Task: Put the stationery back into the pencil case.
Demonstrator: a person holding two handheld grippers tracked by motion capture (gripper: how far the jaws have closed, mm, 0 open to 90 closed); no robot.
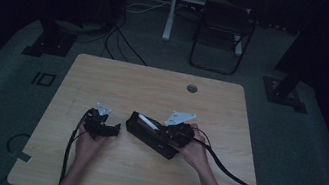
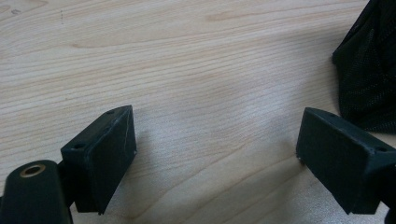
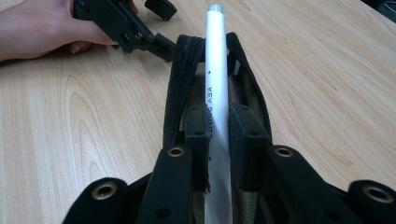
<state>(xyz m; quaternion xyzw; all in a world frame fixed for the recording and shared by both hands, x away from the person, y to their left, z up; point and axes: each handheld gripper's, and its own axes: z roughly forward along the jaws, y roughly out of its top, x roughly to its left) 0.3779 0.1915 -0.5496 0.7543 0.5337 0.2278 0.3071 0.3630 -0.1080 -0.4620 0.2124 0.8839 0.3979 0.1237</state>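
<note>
The right gripper [image 3: 217, 135] is holding a white pen [image 3: 216, 65] with its jaws clamped on the barrel, and the pen is lying lengthwise over the open mouth of a black pencil case [image 3: 187, 70]. Held along the opening like this, the pen is probably either going into the case or coming out of it; the pictures alone are not settling which. In the high view the case [image 1: 149, 138] is sitting near the middle of the bench [image 1: 104, 77], with the pen [image 1: 149, 122] along its top.

The left gripper [image 2: 217, 154] is hovering low over bare wood with its jaws wide apart and nothing between them. A corner of the case's mesh [image 2: 369, 70] is lying just beside its far jaw, so it may be standing ready to steady the case.

The left hand [image 3: 42, 25] is resting close to the case's far end, leaving little room beyond the pen's tip. Cables [image 1: 70, 142] are trailing off the bench edge toward the person.
</note>
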